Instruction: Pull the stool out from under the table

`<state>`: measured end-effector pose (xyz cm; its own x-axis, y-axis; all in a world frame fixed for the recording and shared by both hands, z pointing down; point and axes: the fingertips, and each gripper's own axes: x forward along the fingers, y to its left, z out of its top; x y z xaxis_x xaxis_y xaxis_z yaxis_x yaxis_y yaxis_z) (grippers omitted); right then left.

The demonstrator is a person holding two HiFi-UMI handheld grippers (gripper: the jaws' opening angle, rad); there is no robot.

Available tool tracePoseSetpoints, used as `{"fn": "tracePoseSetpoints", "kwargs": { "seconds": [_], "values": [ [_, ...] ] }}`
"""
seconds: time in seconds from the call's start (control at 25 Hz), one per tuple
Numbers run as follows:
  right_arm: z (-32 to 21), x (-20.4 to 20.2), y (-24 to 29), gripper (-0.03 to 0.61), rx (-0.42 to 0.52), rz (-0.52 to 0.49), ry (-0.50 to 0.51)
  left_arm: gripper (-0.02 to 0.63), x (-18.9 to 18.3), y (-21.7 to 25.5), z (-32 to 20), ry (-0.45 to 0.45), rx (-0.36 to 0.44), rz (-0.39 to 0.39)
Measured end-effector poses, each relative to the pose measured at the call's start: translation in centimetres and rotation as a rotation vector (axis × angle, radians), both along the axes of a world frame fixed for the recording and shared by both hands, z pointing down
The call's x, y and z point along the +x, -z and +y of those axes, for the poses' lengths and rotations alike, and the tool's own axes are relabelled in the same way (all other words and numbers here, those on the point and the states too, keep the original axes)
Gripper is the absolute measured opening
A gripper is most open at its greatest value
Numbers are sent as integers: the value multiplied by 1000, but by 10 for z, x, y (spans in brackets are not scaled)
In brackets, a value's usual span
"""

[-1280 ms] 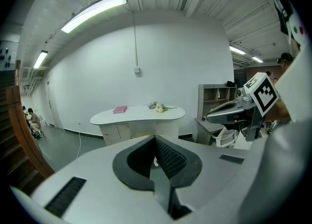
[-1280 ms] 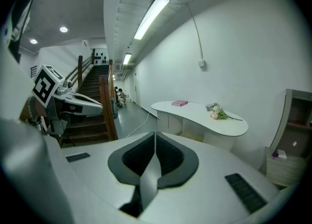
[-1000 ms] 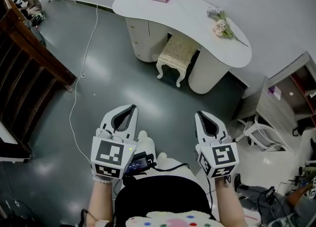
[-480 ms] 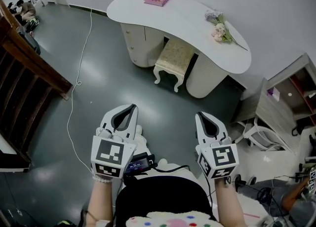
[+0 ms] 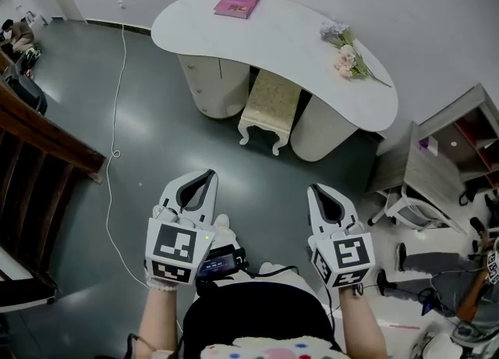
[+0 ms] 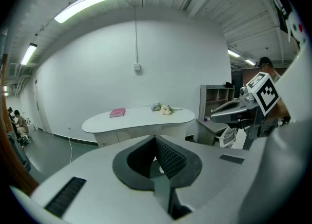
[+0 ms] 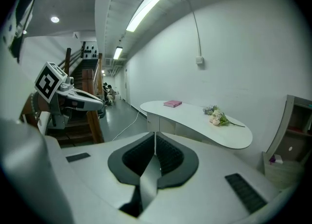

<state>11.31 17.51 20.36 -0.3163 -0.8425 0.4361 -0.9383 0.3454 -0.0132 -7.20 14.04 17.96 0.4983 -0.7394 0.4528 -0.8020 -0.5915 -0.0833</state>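
A cream stool [image 5: 270, 106] with a patterned cushion and curved legs stands half tucked under the white curved table [image 5: 296, 49] in the head view. Both grippers are held low, well short of it, over the grey floor. My left gripper [image 5: 204, 174] is shut with nothing in it, and its jaws [image 6: 155, 139] meet in its own view. My right gripper [image 5: 317, 190] is also shut and empty, with the tips [image 7: 155, 135] together. The table [image 6: 139, 119] shows ahead in the left gripper view, and again as the table [image 7: 195, 121] in the right gripper view.
A pink book [image 5: 238, 3] and a bunch of flowers [image 5: 343, 49] lie on the table. A white cable [image 5: 117, 100] runs across the floor at left. A wooden stair rail [image 5: 47, 143] stands at left. Shelving [image 5: 460, 147] and a white chair [image 5: 409, 209] are at right.
The view has shifted forward and to the right: table and stool sit lower and more central in the head view. Both grippers keep their place and stay shut.
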Motion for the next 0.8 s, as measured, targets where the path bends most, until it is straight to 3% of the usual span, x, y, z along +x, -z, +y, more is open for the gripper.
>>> {"fn": "tracePoseSetpoints", "kwargs": {
  "seconds": [0.8],
  "values": [
    [-120, -75, 4, 37, 0, -38, -169, 16, -62, -20, -137, -190, -42, -11]
  ]
}}
